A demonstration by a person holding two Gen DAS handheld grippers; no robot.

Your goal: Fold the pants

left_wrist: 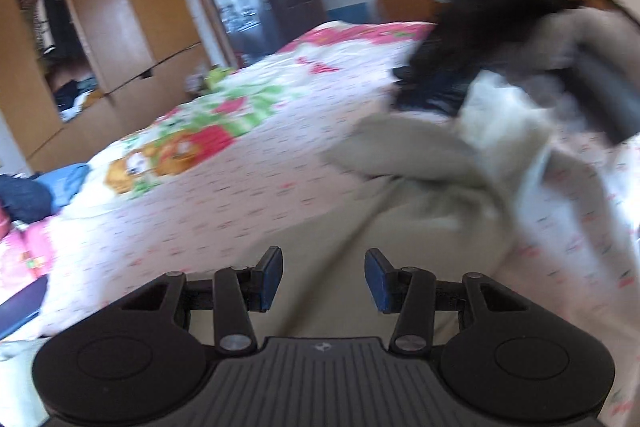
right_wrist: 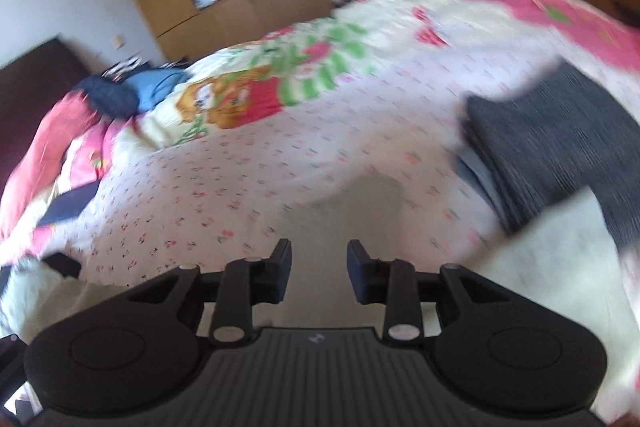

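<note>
Khaki pants (left_wrist: 360,227), one pair, blurred, lay on the bed (left_wrist: 240,155), running to two o'clock; left gripper (left_wrist: 323,277) and right gripper (right_wrist: 319,269) both gaped wide, empty.

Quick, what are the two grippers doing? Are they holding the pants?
Left gripper: open, holding nothing, above the beige cloth pants.
Right gripper: open, holding nothing, over the cherry-print bedsheet.
</note>
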